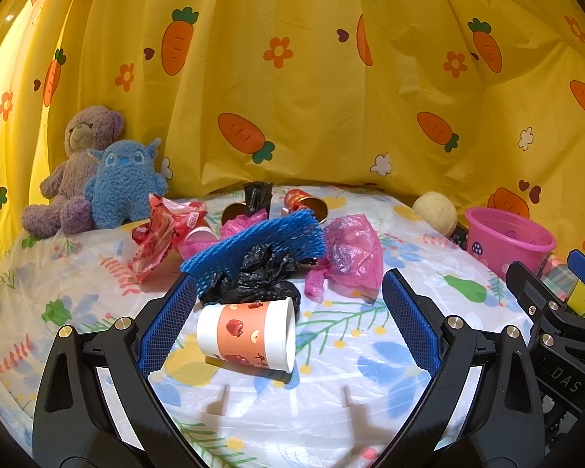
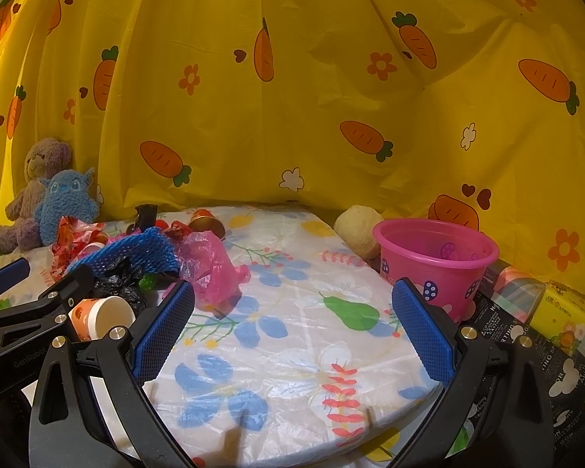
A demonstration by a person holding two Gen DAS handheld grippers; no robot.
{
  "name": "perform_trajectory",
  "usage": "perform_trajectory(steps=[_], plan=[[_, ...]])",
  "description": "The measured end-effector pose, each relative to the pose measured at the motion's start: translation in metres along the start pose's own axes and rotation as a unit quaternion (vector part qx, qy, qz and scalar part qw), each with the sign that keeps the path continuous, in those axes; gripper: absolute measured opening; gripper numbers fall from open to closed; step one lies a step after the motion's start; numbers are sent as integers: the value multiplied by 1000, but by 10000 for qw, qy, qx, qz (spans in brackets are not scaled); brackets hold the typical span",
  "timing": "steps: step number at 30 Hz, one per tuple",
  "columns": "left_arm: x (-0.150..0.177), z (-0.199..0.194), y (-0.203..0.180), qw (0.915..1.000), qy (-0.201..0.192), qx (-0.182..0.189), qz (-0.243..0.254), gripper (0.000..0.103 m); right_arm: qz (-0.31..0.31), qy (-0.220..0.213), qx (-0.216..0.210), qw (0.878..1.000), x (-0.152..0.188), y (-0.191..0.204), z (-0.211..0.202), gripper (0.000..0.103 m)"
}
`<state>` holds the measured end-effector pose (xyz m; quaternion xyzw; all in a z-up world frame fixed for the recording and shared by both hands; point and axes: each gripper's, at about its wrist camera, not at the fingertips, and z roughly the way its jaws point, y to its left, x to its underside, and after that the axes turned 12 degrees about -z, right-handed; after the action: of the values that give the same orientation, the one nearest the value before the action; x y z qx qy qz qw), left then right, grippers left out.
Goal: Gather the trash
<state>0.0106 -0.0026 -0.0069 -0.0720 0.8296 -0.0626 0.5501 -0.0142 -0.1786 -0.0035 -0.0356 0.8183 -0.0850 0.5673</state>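
Note:
A paper cup (image 1: 249,335) with an apple print lies on its side on the floral table cover, between the fingers of my open left gripper (image 1: 288,312); neither pad touches it. Behind it sits a heap of trash: a black plastic bag (image 1: 257,277), blue foam netting (image 1: 261,241), a pink plastic bag (image 1: 353,251) and a red wrapper (image 1: 163,234). A pink bucket (image 2: 435,259) stands at the table's right edge, just beyond my open right gripper (image 2: 292,312), which holds nothing. The paper cup (image 2: 105,318) also shows in the right wrist view, partly behind the left gripper's arm.
Two plush toys, a purple bear (image 1: 78,167) and a blue creature (image 1: 126,183), sit at the back left. A yellow carrot-print curtain (image 1: 292,78) hangs behind the table. A cream ball (image 2: 358,230) lies behind the bucket. Boxes and a yellow pack (image 2: 565,312) lie off the right edge.

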Motion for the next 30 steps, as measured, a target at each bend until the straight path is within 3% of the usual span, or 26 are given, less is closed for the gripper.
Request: perform_trajectory(steps=[30], plan=[[3,6,-5,9999,73,68,6,95,120,-77,19,9999,1,-7,1,98]])
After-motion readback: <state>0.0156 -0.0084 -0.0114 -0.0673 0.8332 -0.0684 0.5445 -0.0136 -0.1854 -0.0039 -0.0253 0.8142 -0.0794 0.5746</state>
